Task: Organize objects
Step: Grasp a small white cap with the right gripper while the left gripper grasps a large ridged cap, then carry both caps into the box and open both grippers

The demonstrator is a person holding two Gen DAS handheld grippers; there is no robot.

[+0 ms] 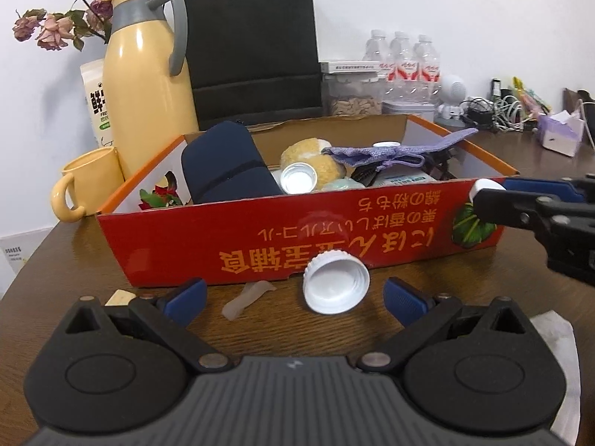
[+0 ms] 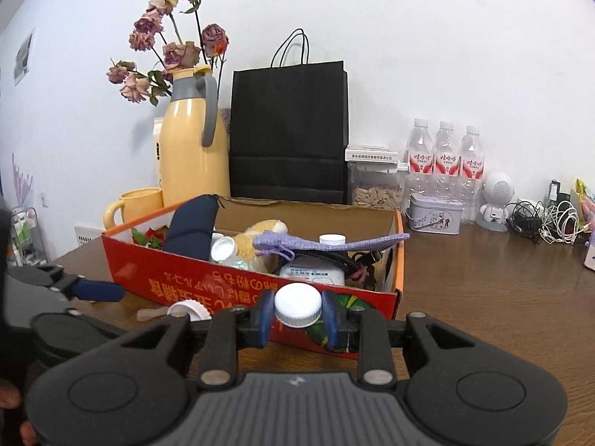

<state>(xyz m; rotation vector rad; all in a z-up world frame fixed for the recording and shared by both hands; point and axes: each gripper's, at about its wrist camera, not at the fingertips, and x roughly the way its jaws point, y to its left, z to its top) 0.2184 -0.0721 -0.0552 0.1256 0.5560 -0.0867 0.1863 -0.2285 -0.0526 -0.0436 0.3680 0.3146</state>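
before the glossy red cardboard box (image 2: pixel 208 278), right gripper (image 2: pixel 297 310) clamps a ribbed white cap (image 2: pixel 297 304); left gripper (image 1: pixel 293 297) gapes.

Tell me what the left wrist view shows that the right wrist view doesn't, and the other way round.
Only the left wrist view shows the open inside of the loose white cap lying on the table between the open left gripper fingers, and a tissue box at far right. Only the right wrist view shows the right gripper shut squarely on a second white cap, pads on both sides. Both show the red cardboard box of odds and ends, the yellow jug, the black paper bag and the water bottles.
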